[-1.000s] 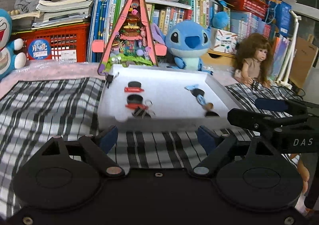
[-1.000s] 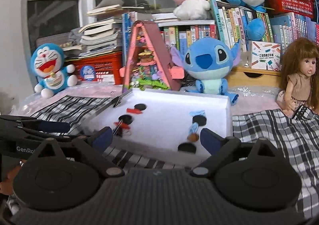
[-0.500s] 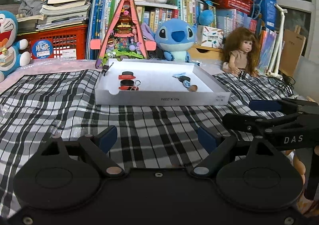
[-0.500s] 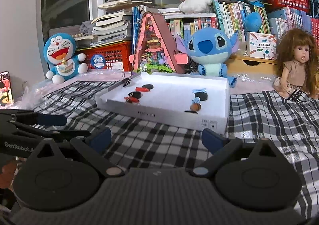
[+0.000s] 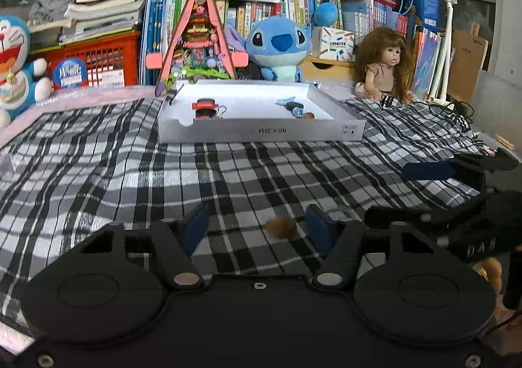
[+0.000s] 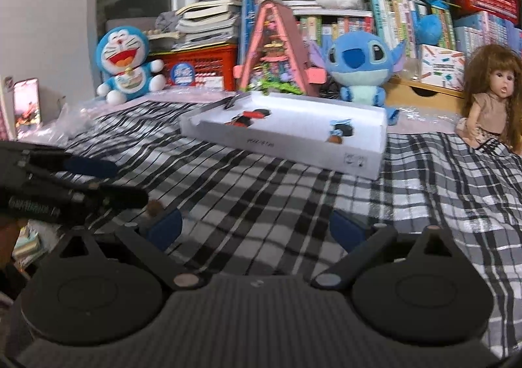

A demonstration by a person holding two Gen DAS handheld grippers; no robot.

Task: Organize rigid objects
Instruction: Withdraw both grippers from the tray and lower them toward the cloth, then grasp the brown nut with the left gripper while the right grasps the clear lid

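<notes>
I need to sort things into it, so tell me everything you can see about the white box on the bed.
The white box is a shallow, open cardboard tray, rectangular, with low walls. Its near wall has upside-down print, a label at the right end, and a notch in its rim near the left end. It lies flat on the checked cloth, far from both grippers. Inside, small red and black things sit at the left, blue and brown ones at the right. A black clip sits on its far left corner.
</notes>
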